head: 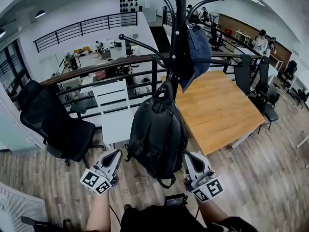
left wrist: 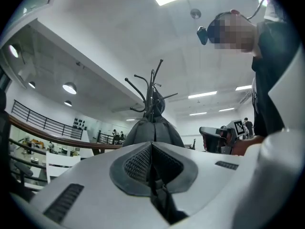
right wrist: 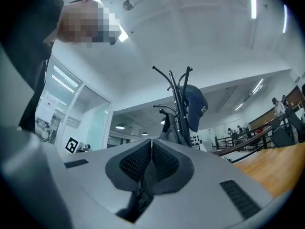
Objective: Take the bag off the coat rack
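A dark backpack (head: 157,134) hangs by its top loop from a hook of the black coat rack (head: 177,37). A blue cap (head: 198,52) hangs on a higher hook. My left gripper (head: 116,154) is low at the bag's left side and my right gripper (head: 190,156) low at its right side, both a little apart from it. Both are shut with nothing between the jaws. The left gripper view looks up past its shut jaws (left wrist: 151,146) at the backpack (left wrist: 153,130) and rack (left wrist: 151,92). The right gripper view shows its shut jaws (right wrist: 151,144), the rack (right wrist: 177,104) and the cap (right wrist: 195,106).
A black office chair (head: 53,122) stands at the left and a white chair (head: 115,111) behind the bag. A wooden table (head: 217,108) lies to the right with dark chairs (head: 263,88) beyond it. A railing (head: 96,69) runs behind the rack. The floor is wood planks.
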Available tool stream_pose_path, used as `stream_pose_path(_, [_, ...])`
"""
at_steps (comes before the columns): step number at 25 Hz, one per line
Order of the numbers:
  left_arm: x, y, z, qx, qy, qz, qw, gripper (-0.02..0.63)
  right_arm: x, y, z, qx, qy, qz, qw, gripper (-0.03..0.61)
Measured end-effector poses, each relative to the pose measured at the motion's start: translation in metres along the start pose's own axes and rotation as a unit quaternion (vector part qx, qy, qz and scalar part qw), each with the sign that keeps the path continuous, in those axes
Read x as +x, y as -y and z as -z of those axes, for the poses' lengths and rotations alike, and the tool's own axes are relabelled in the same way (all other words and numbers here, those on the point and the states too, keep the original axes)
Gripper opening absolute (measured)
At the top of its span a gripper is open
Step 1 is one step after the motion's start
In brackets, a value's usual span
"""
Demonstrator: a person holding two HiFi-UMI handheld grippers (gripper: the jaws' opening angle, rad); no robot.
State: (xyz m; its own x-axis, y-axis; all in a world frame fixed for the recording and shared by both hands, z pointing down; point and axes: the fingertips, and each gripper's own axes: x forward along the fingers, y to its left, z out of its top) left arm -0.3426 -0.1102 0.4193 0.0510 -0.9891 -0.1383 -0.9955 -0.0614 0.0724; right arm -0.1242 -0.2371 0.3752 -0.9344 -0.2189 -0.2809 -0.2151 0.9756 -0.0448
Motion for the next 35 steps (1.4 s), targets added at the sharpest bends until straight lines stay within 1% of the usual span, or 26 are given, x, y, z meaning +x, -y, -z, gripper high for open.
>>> stream_pose_path(4, [0.032,-0.035,-0.007,-0.008,-0.004,0.059,0.9982,0.018,0.012,0.003,-0.009,-0.02,0.006,0.045,0.999,0.032])
stream_pose_path(8, [0.06,-0.069,-0.01,-0.015,-0.013,0.12,0.9925,0.02,0.029,0.006,0.001,-0.035,-0.007,0.105,0.994,0.034])
stream_pose_path(9, [0.067,-0.076,-0.009,-0.017,-0.019,0.137,0.9902,0.026,0.033,0.005,0.004,-0.035,-0.011,0.12,0.992,0.034])
stream_pose_path(10, [0.073,-0.082,-0.009,-0.018,-0.025,0.153,0.9877,0.064,0.037,0.003,0.007,-0.035,-0.015,0.133,0.99,0.035])
stream_pose_path(11, [0.079,-0.087,-0.009,-0.019,-0.032,0.169,0.9849,0.084,0.042,0.001,0.01,-0.036,-0.02,0.143,0.989,0.04])
stream_pose_path(14, [0.098,-0.095,-0.006,-0.02,-0.05,0.214,0.9754,0.105,0.054,0.002,0.014,-0.04,-0.037,0.171,0.984,0.105])
stream_pose_path(17, [0.115,-0.099,0.001,-0.025,-0.067,0.248,0.9662,0.132,0.058,0.011,0.013,-0.048,-0.048,0.205,0.977,0.112])
stream_pose_path(21, [0.128,-0.097,0.01,-0.042,-0.086,0.286,0.9534,0.147,0.054,0.017,0.013,-0.044,-0.065,0.244,0.967,0.148])
stream_pose_path(23, [0.136,-0.095,0.017,-0.042,-0.097,0.3,0.9482,0.149,0.055,0.022,0.017,-0.036,-0.074,0.248,0.965,0.157])
stream_pose_path(25, [0.146,-0.094,0.027,-0.032,-0.11,0.307,0.9448,0.16,0.055,0.03,0.023,-0.026,-0.08,0.253,0.964,0.164])
stream_pose_path(28, [0.163,-0.09,0.037,-0.036,-0.125,0.313,0.9407,0.179,0.052,0.044,0.035,-0.011,-0.093,0.256,0.962,0.183])
stream_pose_path(32, [0.177,-0.087,0.039,-0.024,-0.137,0.307,0.9416,0.187,0.056,0.059,0.05,0.012,-0.114,0.256,0.96,0.195])
stream_pose_path(35, [0.175,-0.086,0.038,-0.031,-0.135,0.296,0.9453,0.186,0.058,0.059,0.056,0.024,-0.119,0.26,0.958,0.196])
